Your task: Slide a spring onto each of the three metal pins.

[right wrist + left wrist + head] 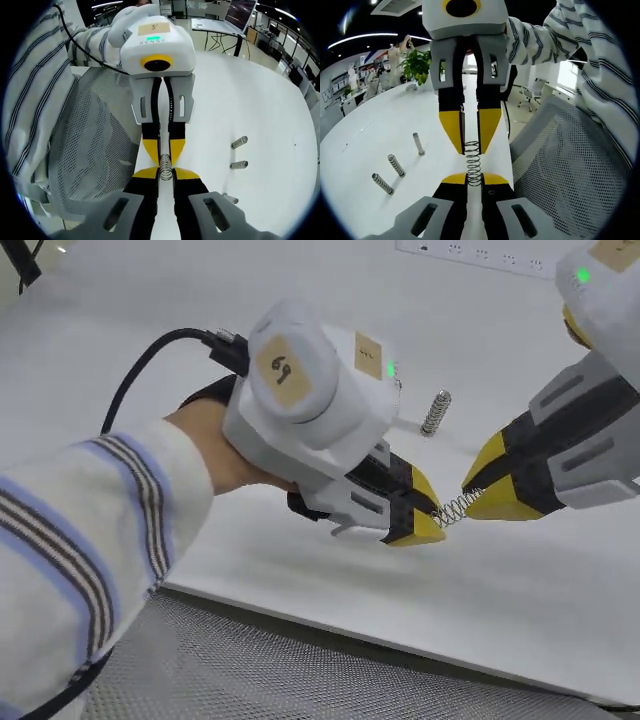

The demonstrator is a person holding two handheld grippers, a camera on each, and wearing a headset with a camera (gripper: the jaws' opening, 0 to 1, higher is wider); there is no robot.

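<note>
Your left gripper (474, 179) and right gripper (165, 173) each pinch an end of the spring (455, 508), held above the table (300, 300); one pin (418, 143) stands bare.

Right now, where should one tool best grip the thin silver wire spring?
Probably across the coils at one end of the thin silver wire spring, from the side: it is an open tube whose far mouth must be left clear.
</note>
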